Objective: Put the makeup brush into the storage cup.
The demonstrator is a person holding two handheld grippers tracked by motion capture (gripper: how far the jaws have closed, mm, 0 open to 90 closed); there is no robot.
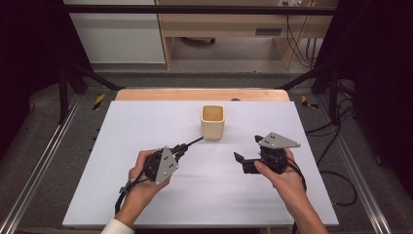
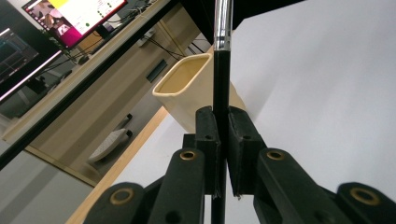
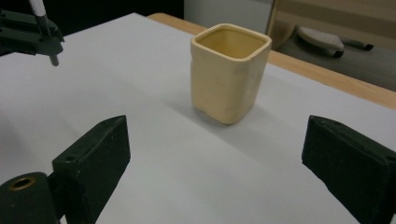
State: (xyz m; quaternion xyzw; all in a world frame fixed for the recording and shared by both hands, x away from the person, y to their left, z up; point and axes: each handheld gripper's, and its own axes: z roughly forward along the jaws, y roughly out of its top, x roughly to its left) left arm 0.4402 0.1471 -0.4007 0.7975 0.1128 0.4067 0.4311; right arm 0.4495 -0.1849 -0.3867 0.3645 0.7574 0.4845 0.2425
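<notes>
A beige square cup [image 1: 213,122] stands upright toward the back middle of the white table [image 1: 146,204]. My left gripper [image 1: 183,147] is shut on a thin black pen [image 1: 195,142] whose far end points at the cup's base from the left. In the left gripper view the pen [image 2: 221,79] with a silver section runs up between the closed jaws of the gripper [image 2: 223,126], the cup [image 2: 187,88] just behind. My right gripper [image 1: 248,147] is open and holds nothing, right of and nearer than the cup. Its view frames the cup [image 3: 231,74] between wide-apart jaws.
A wooden strip [image 1: 195,94] runs along the table's far edge. Black frame legs [image 1: 63,92] and metal rails [image 1: 34,170] flank the table, with cables [image 1: 336,146] on the floor at the right. A lit monitor [image 2: 70,18] stands beyond the table.
</notes>
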